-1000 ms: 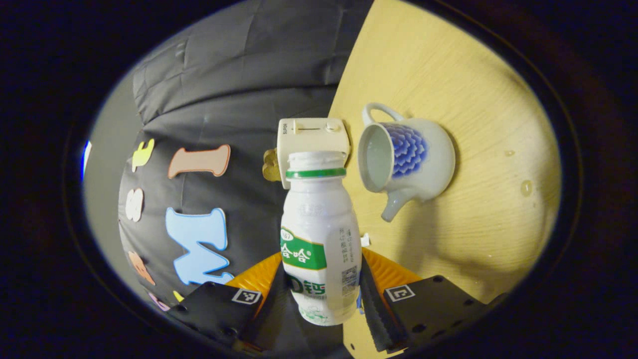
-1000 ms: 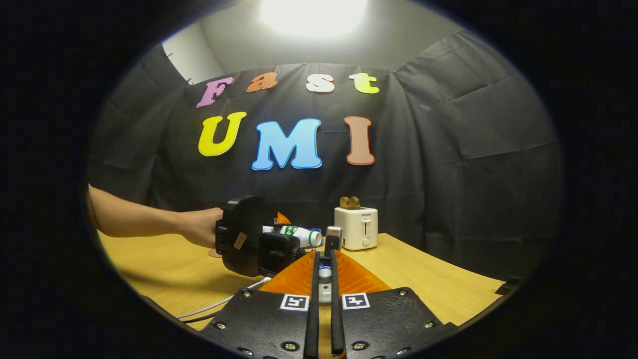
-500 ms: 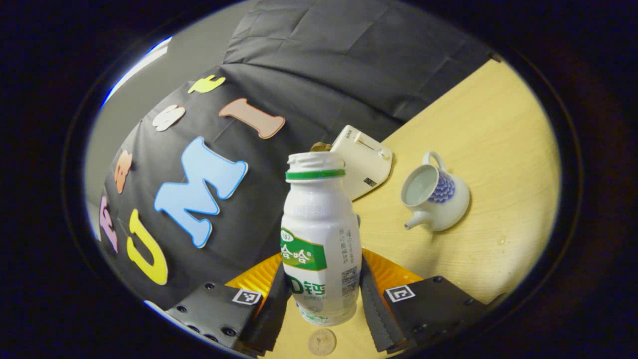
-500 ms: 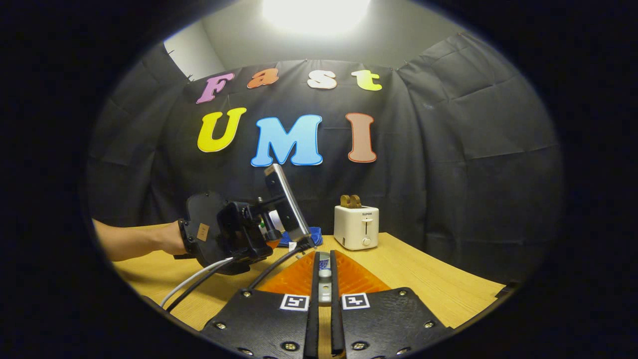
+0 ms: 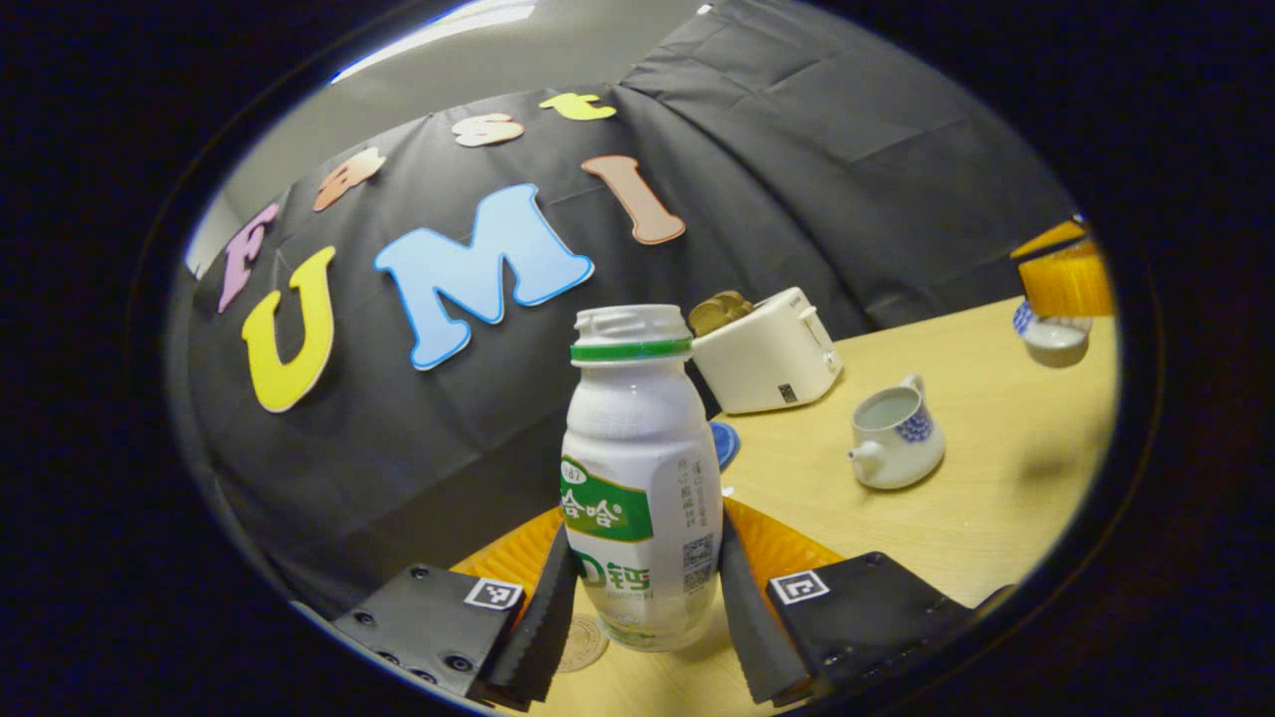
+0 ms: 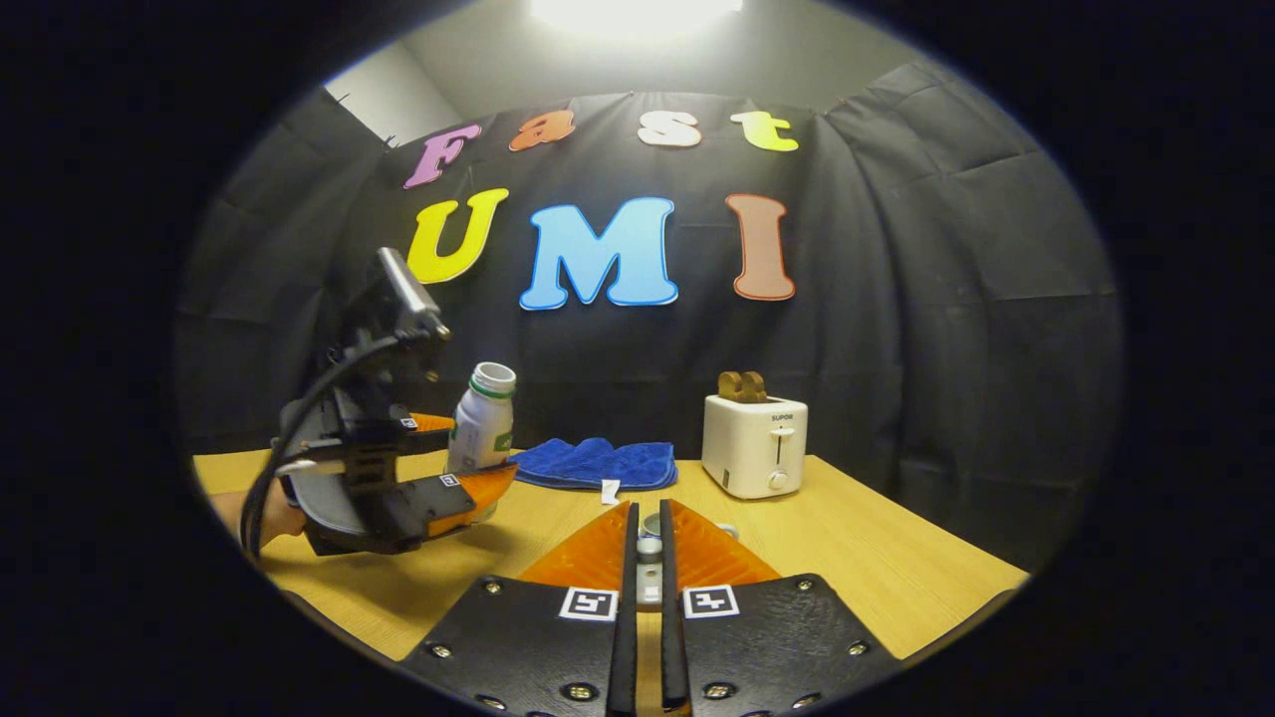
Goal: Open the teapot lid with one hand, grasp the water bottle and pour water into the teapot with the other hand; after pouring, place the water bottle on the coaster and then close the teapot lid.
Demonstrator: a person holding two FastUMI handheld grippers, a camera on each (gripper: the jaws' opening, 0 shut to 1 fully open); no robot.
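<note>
Bottle update from my remote seat. A second ago the water bottle was lying on its side with its mouth up by the teapot; now it's back upright at centre frame in the left gripper view. So by my read the pour is over and I'm in the set-it-down bit.

Going left to right in that view: the coaster peeks out at the bottom, just left of the bottle's base. The left gripper is clamped on the bottle's lower half, a finger pressing each side. A bit of blue cloth shows right behind the bottle, then the toaster. Further right the teapot sits on the table with its top open and what looks like water inside. At the far right edge the right gripper hangs above the table with the lid under it, well apart from the pot.

In the right gripper view, my own fingers at the bottom are squeezed onto what I take to be the lid's knob, so that tong is gripping the lid.

Hard to call:
- whether the bottle's base is down on the coaster or just above it, since the bottle covers most of the disc
- how much water is left in the bottle, as it's opaque
- the lid itself, which is mostly tucked behind my fingers in the right gripper view
</note>
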